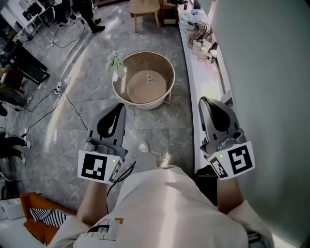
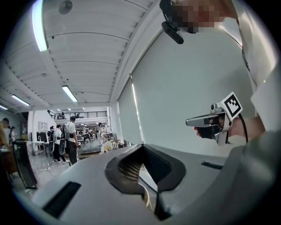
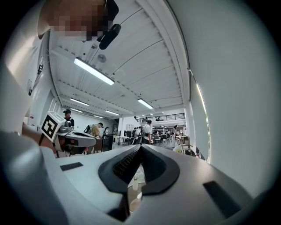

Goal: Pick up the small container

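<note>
In the head view a round beige tub-like table (image 1: 164,65) stands on the floor ahead of me. A small pale object (image 1: 149,77) sits at its centre; whether it is the small container is too small to tell. My left gripper (image 1: 118,107) and right gripper (image 1: 207,102) are held up at chest height, well short of the table. Both are shut with nothing between the jaws. In the left gripper view the left gripper (image 2: 141,147) points level into the room, with the right gripper (image 2: 210,121) beside it. The right gripper view shows the same, right gripper (image 3: 140,147) shut.
A vase of white flowers (image 1: 115,63) stands at the table's left rim. A long white shelf (image 1: 206,82) with several cluttered items (image 1: 201,38) runs along the right wall. A wooden stool (image 1: 144,9) is beyond the table. Cables (image 1: 68,99) cross the floor; people (image 2: 66,140) stand far off.
</note>
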Tool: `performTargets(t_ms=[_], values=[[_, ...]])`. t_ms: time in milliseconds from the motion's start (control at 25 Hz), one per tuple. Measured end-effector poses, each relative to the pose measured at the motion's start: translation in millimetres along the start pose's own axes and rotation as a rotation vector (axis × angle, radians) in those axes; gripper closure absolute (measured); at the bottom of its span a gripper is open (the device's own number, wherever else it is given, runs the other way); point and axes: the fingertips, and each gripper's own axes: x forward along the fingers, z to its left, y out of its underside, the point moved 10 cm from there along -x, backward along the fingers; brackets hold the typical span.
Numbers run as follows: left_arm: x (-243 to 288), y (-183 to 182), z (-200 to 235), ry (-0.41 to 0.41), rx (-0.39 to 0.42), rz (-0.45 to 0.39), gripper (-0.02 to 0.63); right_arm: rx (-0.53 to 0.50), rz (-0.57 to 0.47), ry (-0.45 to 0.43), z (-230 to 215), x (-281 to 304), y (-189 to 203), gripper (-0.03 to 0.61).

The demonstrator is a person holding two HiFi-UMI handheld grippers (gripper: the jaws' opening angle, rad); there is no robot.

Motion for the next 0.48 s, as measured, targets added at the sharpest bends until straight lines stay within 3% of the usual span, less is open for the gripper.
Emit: performTargets(t_ms=[480], values=[[4, 20, 5, -0.023, 0.016, -0.003, 0.606, -0.017, -0.009, -0.003, 2, 5, 13, 0.572]])
